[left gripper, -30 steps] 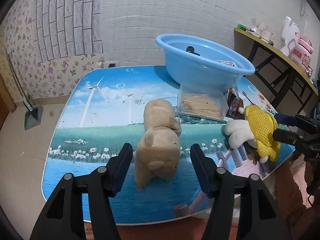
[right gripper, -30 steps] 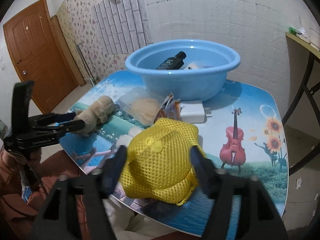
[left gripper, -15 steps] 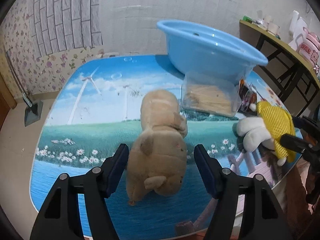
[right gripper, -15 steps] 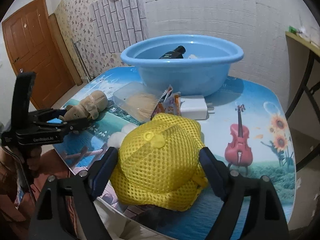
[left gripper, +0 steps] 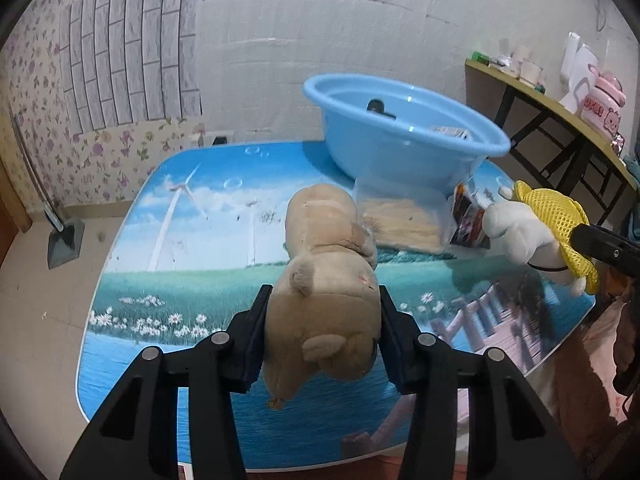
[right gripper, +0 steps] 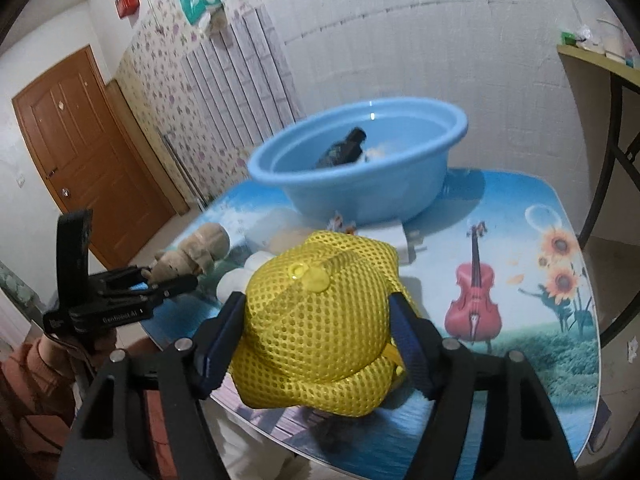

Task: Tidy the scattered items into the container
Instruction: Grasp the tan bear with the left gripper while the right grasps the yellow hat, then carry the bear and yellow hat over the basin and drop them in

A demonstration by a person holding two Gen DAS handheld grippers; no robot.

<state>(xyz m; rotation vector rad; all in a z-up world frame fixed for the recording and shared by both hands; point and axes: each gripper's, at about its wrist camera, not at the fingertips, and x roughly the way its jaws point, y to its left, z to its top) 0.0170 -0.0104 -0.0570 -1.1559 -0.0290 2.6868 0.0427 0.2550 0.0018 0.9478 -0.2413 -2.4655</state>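
My left gripper (left gripper: pixel 322 334) is shut on a tan plush bear (left gripper: pixel 326 280), gripping its head and holding it off the table; it also shows in the right wrist view (right gripper: pixel 192 258). My right gripper (right gripper: pixel 318 346) is shut on a white plush toy with a yellow mesh hat (right gripper: pixel 320 332), held above the table's near edge; the toy shows in the left wrist view (left gripper: pixel 532 232). The blue basin (left gripper: pixel 400 140) stands at the back of the table and holds a dark bottle (right gripper: pixel 344 150) and a small packet.
A clear plastic box (left gripper: pixel 400 220) of tan sticks, snack packets (left gripper: pixel 470 216) and a white charger (right gripper: pixel 400 240) lie on the picture-printed table (left gripper: pixel 200 240) in front of the basin. A wooden side table (left gripper: pixel 560 120) stands to the right.
My left gripper closed on the bear's head and lifted it. My right gripper closed on the yellow-hatted toy and raised it slightly.
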